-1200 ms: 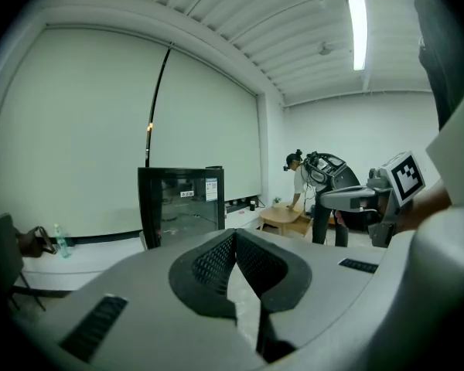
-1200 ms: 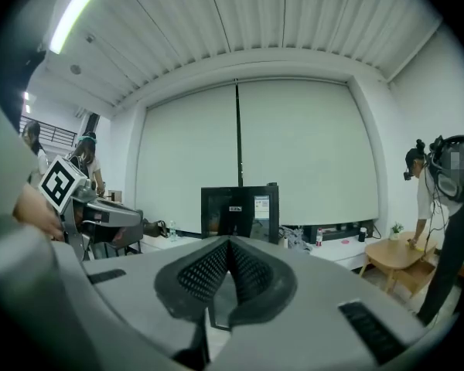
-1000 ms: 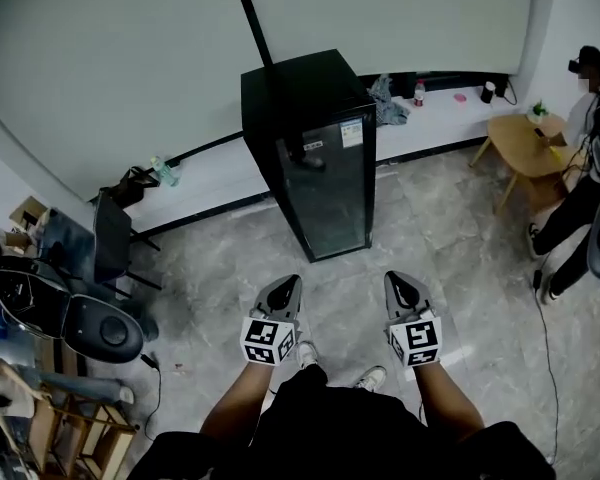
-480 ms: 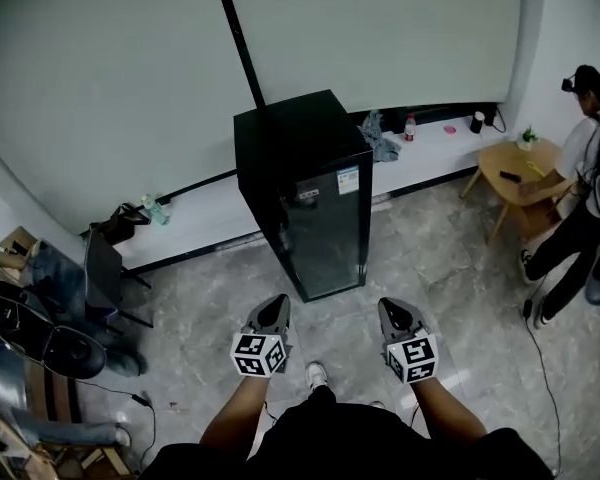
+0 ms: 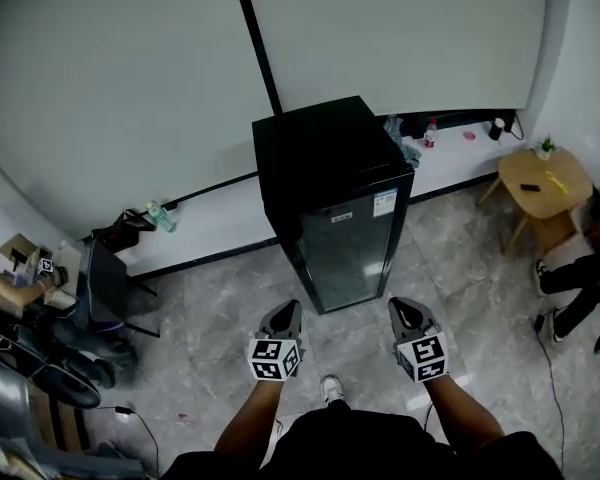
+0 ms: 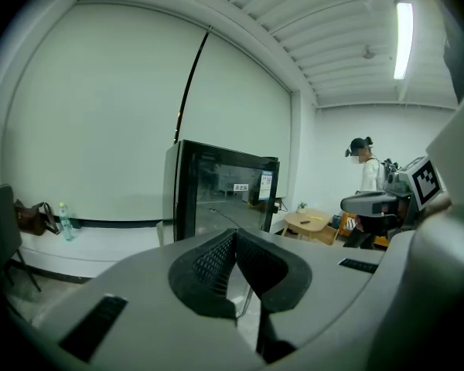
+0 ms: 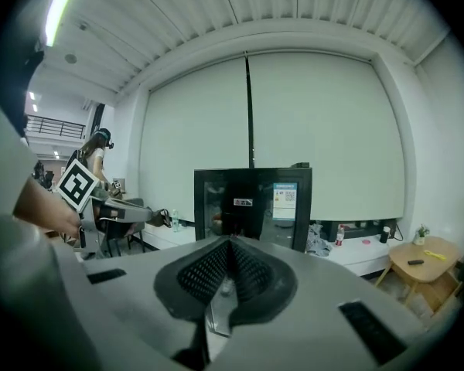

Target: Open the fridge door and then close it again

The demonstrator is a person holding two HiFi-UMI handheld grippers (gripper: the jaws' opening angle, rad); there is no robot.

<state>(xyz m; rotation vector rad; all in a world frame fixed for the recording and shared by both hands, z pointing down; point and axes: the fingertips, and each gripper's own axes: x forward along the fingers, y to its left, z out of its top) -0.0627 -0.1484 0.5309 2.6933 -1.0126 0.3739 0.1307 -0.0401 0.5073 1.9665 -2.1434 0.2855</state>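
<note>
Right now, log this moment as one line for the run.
fridge door: closed | left gripper: shut, empty | right gripper: shut, empty | contact: none, both short of it | stage: opening not begun

The fridge (image 5: 325,158) has a shiny glass door (image 5: 348,258). The floor (image 5: 220,298) is smooth stone. The little table (image 5: 540,180) is wood.
</note>
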